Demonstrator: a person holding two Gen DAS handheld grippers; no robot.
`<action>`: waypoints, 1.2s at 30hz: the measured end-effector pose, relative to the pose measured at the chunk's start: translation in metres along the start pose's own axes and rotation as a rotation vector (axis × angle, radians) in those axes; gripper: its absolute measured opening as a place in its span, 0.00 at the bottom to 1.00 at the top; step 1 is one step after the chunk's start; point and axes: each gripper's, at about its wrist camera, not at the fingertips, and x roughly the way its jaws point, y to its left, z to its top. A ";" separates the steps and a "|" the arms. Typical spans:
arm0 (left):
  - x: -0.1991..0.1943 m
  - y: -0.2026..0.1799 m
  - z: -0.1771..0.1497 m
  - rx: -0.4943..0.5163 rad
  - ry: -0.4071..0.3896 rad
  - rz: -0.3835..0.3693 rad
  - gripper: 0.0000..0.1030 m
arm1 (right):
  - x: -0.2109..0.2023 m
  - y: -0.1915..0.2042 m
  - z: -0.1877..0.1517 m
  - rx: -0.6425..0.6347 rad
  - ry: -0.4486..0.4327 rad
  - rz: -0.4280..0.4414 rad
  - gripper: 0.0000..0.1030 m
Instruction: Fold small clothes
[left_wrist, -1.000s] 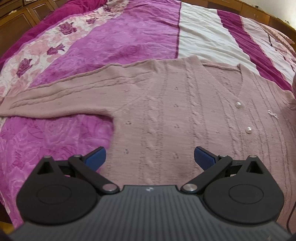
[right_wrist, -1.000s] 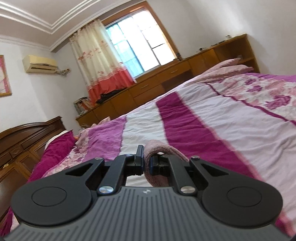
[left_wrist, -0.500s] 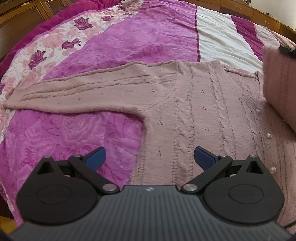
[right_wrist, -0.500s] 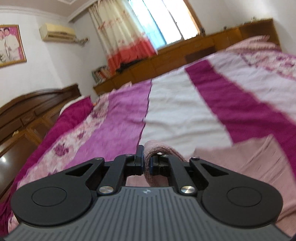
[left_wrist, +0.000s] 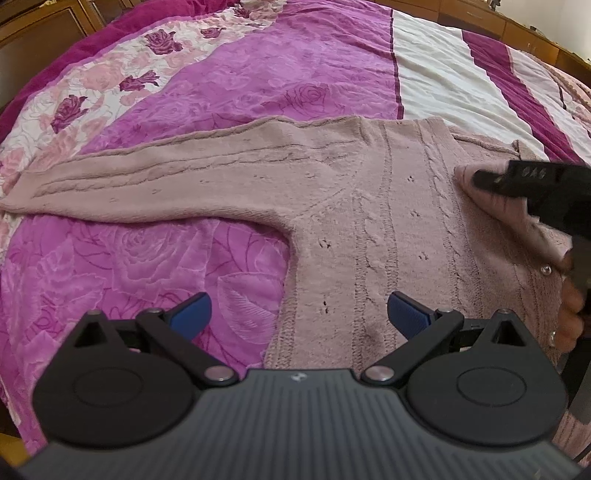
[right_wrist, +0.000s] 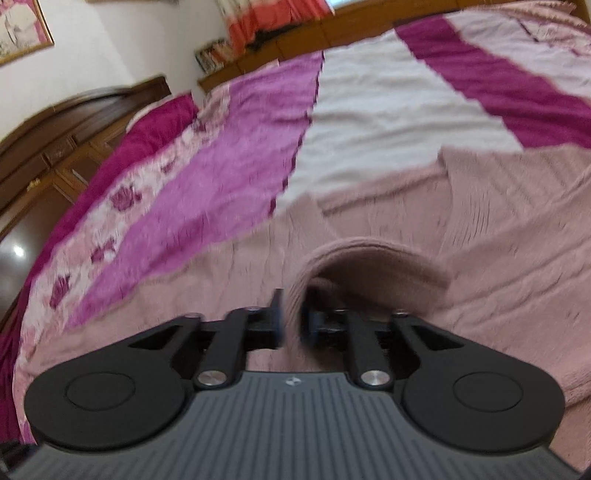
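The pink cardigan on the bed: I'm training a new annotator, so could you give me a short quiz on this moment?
1. True or false: the left tongs are shut on the cardigan.
2. What lies between the right tongs?
3. The cardigan's buttons look: A pearl-like, B black, C wooden.
Key: 1 false, they stand wide open over its hem. 2 the sleeve cuff, brought over the cardigan's body; the jaws have just been opening. 3 A.
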 end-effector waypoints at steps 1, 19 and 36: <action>0.000 0.000 0.000 0.000 -0.001 -0.002 1.00 | 0.004 -0.001 -0.003 0.004 0.025 0.010 0.46; -0.011 -0.044 0.022 0.094 -0.073 -0.076 1.00 | -0.104 -0.045 0.004 0.000 -0.004 0.048 0.74; 0.022 -0.147 0.036 0.325 -0.104 -0.107 1.00 | -0.140 -0.134 -0.010 0.060 -0.044 -0.210 0.74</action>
